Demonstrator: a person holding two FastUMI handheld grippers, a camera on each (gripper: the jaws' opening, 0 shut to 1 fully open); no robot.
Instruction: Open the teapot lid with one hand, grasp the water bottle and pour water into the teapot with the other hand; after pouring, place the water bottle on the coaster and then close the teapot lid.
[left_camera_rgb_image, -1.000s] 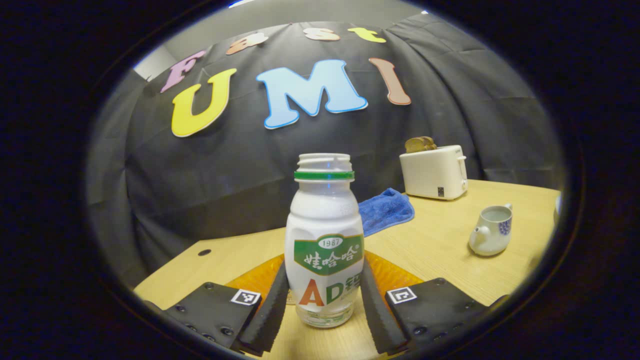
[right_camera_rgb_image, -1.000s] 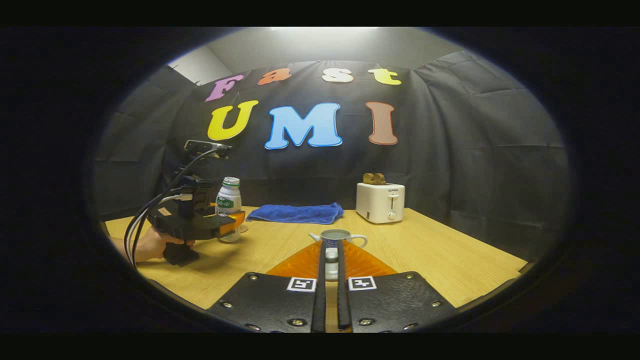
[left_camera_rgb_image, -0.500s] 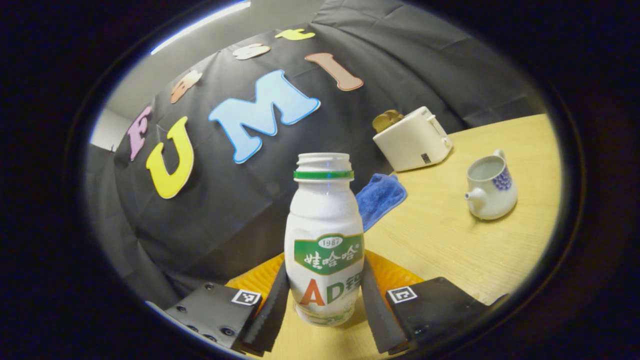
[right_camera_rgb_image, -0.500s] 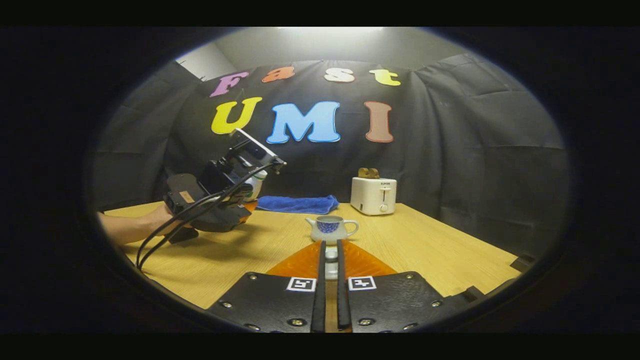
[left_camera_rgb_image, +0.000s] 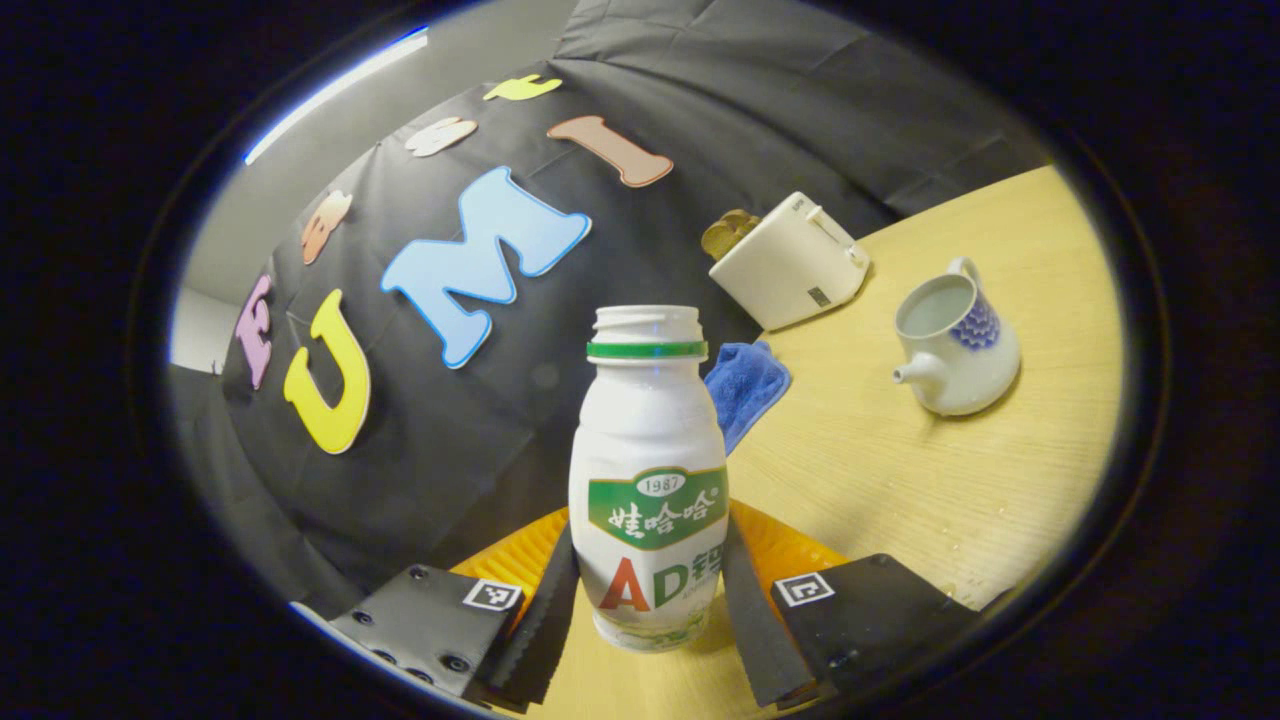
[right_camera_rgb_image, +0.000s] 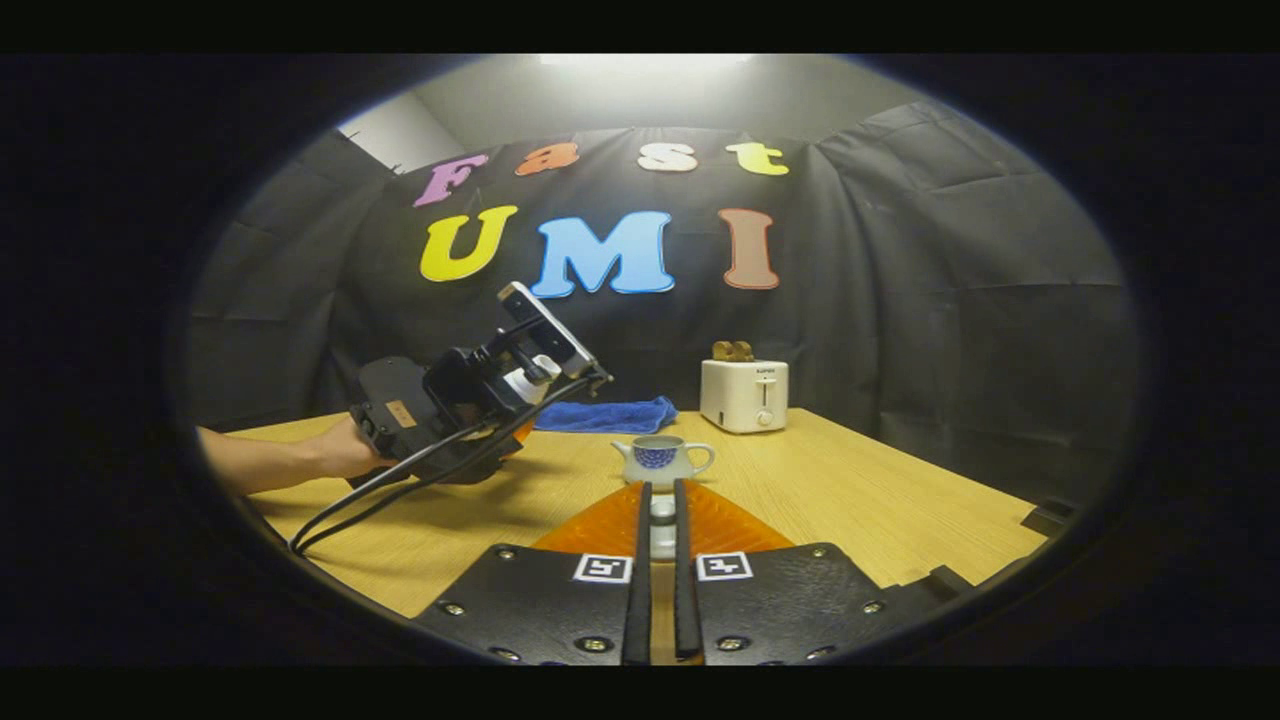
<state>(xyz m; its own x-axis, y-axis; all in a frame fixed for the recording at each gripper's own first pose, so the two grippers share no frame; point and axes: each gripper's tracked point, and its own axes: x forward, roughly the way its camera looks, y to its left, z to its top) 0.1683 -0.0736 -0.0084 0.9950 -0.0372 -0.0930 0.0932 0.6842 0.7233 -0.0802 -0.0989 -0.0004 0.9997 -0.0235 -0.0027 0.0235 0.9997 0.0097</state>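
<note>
In the left gripper view, the left gripper clamps the water bottle at the lower centre of the frame, both fingers pressed against the bottle's lower sides. The bottle's cap is off, its threaded neck and green ring showing. The whole scene behind it sits tilted — the wooden table slopes up to the right. The teapot stands open at the upper right of the frame, lid off, spout pointing left. Beyond it, toward the upper centre, sits a white toaster, and a blue cloth peeks out just right of the bottle's shoulder.

In the right gripper view, the right gripper is at the bottom centre, its fingers closed on a small white piece — the teapot lid, as far as can be told. The teapot stands just above the fingertips, mid-frame. To the left, a hand holds the other gripper raised and tilted above the table.
</note>
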